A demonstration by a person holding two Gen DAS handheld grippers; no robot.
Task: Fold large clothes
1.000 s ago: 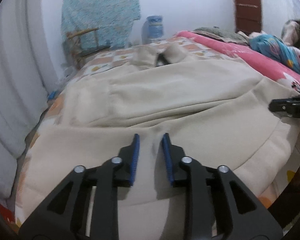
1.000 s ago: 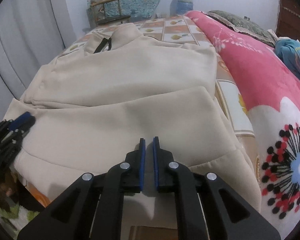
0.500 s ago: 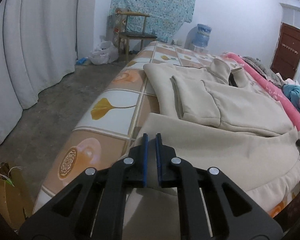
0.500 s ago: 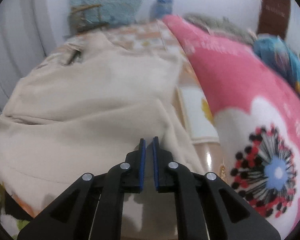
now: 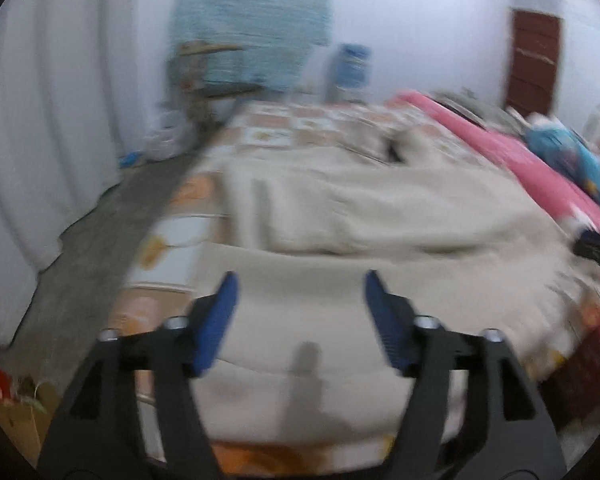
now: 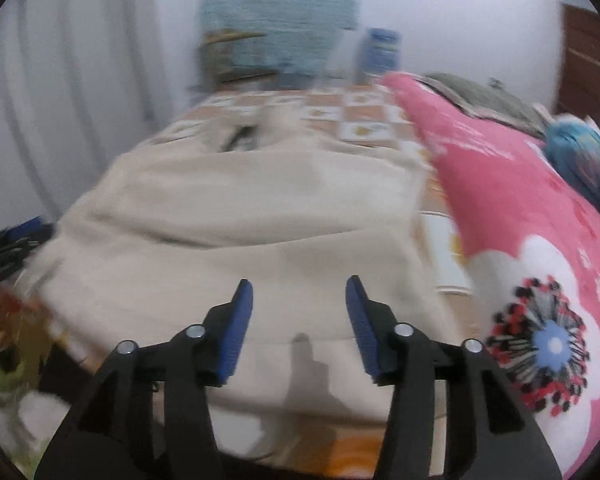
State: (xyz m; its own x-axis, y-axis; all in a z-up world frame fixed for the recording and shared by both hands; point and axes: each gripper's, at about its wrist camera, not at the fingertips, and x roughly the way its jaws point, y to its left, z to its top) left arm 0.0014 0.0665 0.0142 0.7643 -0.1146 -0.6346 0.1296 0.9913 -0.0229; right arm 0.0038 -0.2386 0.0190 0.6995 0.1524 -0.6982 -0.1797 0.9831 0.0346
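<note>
Both views motion-blurred. Left tongs [image 5: 300,312] wide apart, just been opening, nothing between the pads. Right tongs [image 6: 299,316] roughly half open, also just been opening, empty. Cream garment [image 5: 380,216] lying on the bed [image 5: 284,120], apparently partly folded, hem at near edge. Pink blanket [image 6: 500,184] alongside.

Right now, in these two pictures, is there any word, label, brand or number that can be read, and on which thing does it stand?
None can be read: both views are blurred by motion.
Blue water bottle: any label is too blurred to read.
Pink blanket: pale marks, too smeared to tell whether they are letters.
</note>
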